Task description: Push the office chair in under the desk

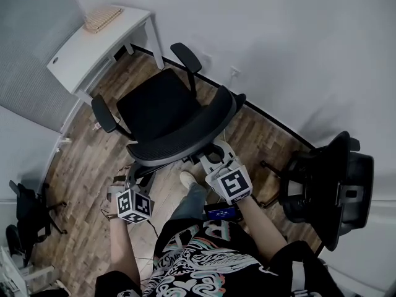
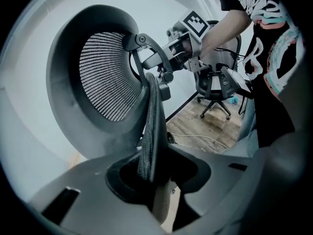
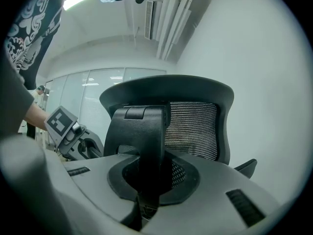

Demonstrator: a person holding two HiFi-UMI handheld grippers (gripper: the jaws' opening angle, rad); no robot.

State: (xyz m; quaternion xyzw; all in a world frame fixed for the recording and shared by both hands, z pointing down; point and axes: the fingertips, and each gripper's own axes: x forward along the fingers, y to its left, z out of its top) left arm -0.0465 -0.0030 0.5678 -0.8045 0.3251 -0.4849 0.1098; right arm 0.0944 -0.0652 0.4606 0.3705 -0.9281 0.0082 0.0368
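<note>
Wood floor [image 1: 80, 166], seen steeply from above, bounded by pale walls. Black chair [image 1: 162, 113] at the middle of the head view, standing on the floor with its seat turned toward the white counter [image 1: 80, 51] and its mesh backrest toward the person; the whole chair is out in the open, none of it under the counter, its far armrest near the counter's leg. The counter occupies the upper left corner, set against the wall. A second chair [image 1: 328, 187] stands well apart at the right edge. Left tool [image 1: 141, 172], angled downward, meets the left end of the backrest; in the left gripper view its jaws, partly open, are closed on the thin mesh edge of the backrest, which runs up out of the gap between them. Right tool [image 1: 213, 153], held level, meets the rear of the backrest; in the right gripper view its jaws, narrowly open, clamp the black upright spine behind the mesh. A flat tan item [image 1: 103, 17] lies on the counter's far end.
</note>
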